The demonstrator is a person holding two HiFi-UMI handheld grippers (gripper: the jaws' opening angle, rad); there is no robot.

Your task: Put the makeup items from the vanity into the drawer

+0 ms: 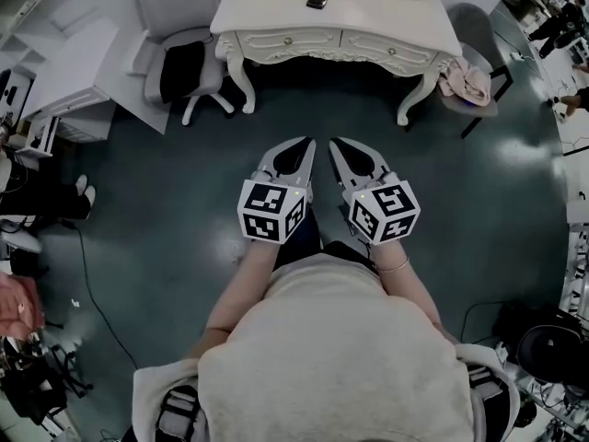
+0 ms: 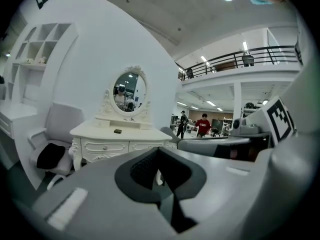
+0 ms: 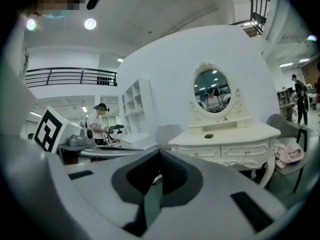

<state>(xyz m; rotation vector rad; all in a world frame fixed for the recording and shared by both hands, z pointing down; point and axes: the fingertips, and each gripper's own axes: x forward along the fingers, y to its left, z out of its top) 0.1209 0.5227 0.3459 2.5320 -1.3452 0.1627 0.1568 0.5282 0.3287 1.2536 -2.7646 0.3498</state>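
Grey left gripper and right gripper sit closed, empty. Approach step: next, probably reach far cream carved vanity, open its drawer, take small dark item.

One makeup item visible: small, dark, flat rectangular case, lying flat near the middle of the vanity top. Vanity is cream with carved legs. Both front drawers are shut.
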